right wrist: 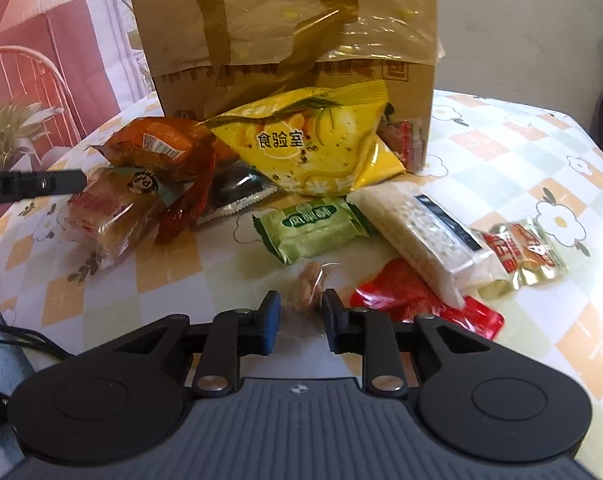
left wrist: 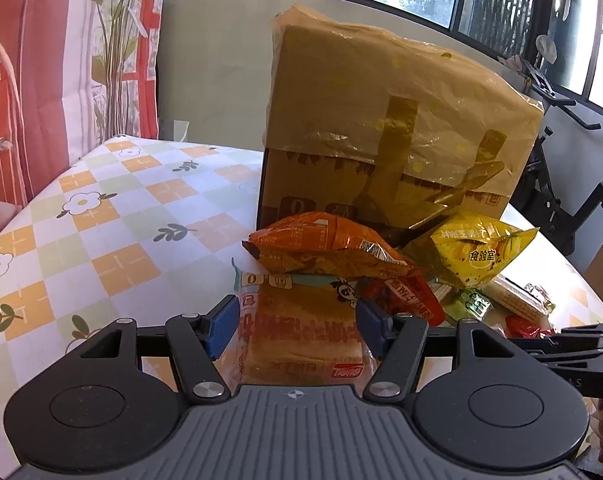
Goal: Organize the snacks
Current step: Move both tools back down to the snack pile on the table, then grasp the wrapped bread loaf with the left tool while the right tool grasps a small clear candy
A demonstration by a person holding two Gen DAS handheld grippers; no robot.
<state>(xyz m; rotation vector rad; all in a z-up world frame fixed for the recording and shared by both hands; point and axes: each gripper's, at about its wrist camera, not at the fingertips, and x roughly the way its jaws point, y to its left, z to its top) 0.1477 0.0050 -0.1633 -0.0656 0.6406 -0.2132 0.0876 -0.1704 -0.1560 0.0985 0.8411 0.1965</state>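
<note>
Pinching: left fingers (left wrist: 297, 326) – bread pack (left wrist: 301, 340); right fingers (right wrist: 301, 320) – small clear-wrapped snack (right wrist: 310, 286).

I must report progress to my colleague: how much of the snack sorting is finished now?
Nothing looks sorted yet: the yellow bag, green packet and white bar lie loose before the cardboard box. In hand: left tongs grip the bread pack; right tongs shut on a small clear-wrapped snack. Everything else remains.

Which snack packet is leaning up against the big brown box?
The yellow chip bag. It stands propped against the cardboard box, while the green packet, white bar and red wrapper lie flat on the table.
</note>
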